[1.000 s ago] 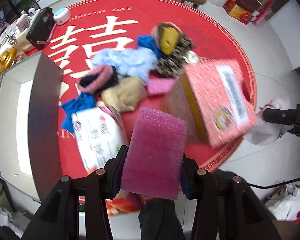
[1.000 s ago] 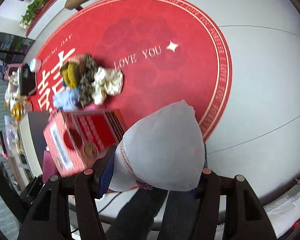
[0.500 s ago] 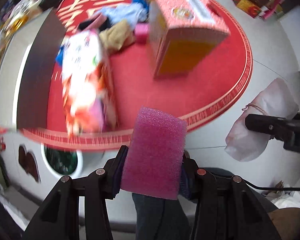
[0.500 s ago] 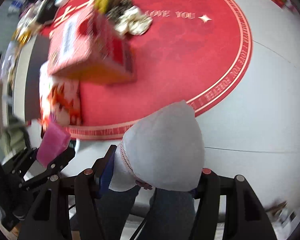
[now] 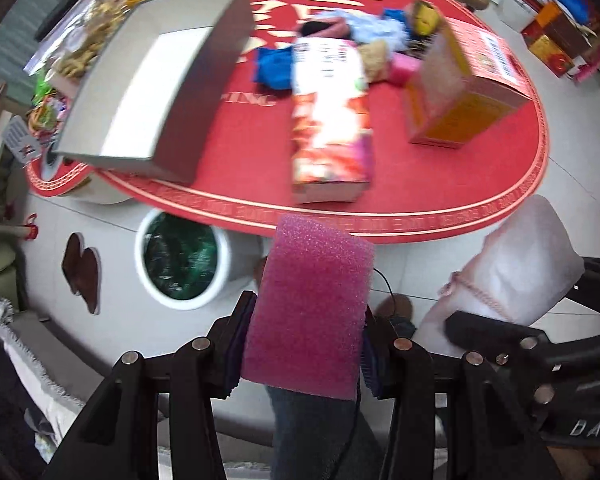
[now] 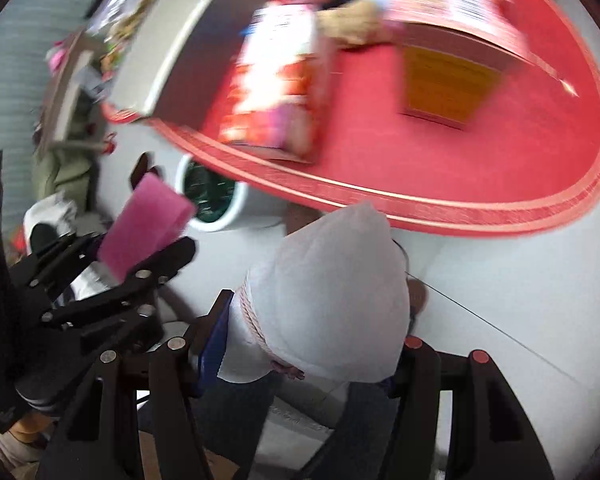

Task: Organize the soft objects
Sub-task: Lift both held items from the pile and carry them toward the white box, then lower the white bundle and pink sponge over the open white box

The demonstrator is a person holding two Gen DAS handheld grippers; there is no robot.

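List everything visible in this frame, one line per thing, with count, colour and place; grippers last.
sponge: 1, pink, clamped in the left gripper.
pouch: 1, white, tied with a pink cord, clamped in the right gripper.
rug: 1, round, red with gold lettering, on the pale floor.
grey box: 1, open, at the rug's left edge.
cartons: 2, one red and white lying at mid rug, one pink and orange to its right.
soft pile: several, blue, pink, tan and yellow, behind the cartons.
bin: 1, white with dark green inside, on the floor near the rug.
left gripper: black, shut on the sponge.
right gripper: black, shut on the pouch.
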